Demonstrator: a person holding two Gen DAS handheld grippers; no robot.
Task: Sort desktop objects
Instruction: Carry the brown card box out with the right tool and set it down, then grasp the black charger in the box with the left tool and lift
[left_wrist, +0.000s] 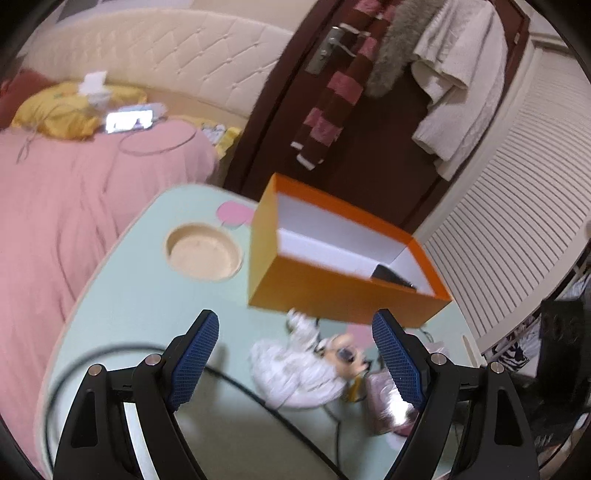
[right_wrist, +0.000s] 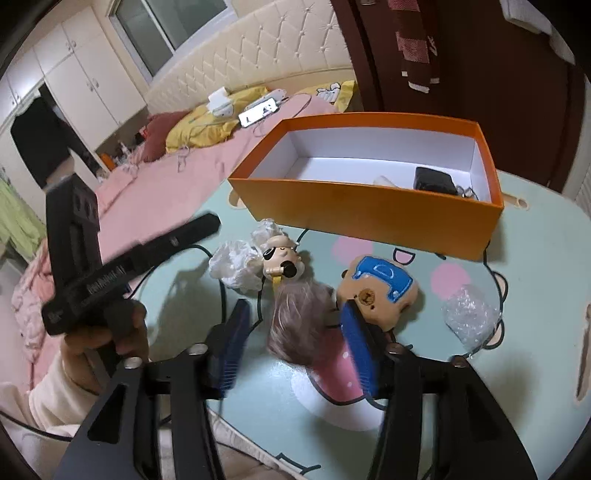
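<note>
Sorting under way: orange box (right_wrist: 373, 218) holds a dark item (right_wrist: 434, 180); toys lie outside.
Our right gripper (right_wrist: 295, 350) straddles the fluffy toy (right_wrist: 299, 325), jaws wide; left gripper (left_wrist: 295, 365) hovers wide, empty. Closing appears next.

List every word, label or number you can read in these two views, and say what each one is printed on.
Left gripper body: white lettering, too blurred to read.
Hanging scarf: pale marks, unreadable.
Phone on the bed: screen too small to read.
Orange box, figurine: no text.
</note>
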